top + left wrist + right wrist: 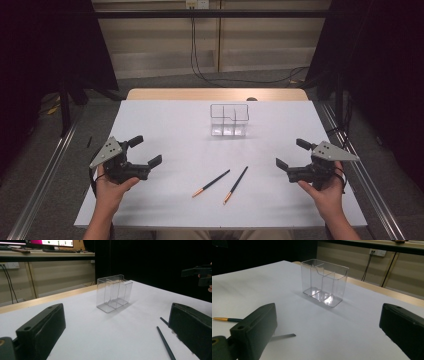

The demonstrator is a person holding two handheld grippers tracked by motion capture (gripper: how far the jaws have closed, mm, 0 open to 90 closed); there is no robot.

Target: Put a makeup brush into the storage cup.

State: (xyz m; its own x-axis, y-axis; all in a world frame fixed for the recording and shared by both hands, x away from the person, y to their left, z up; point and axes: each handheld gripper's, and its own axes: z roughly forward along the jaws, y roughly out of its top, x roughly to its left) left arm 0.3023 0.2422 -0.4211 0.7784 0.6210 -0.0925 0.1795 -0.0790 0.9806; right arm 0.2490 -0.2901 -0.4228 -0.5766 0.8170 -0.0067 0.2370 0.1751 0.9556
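Note:
A clear plastic holder (229, 120) with compartments stands empty at the table's middle back. Two dark pencils with orange tips lie side by side on the white table (170, 125) in front of it, the left pencil (211, 183) and the right pencil (235, 185). My left gripper (146, 151) is held open at the left, nothing between its fingers. At the right, my right gripper (292, 153) is open and empty too. The left gripper view looks across at the holder (113, 293), with a pencil (165, 342) by its right jaw. The right gripper view faces the holder (324, 282) and a pencil's tip (227, 319).
A strip of wooden table edge (215, 94) runs behind the white surface. Metal rails (45, 170) flank the table on the floor. Cables (200, 60) hang down the back wall. White surface lies between the pencils and each gripper.

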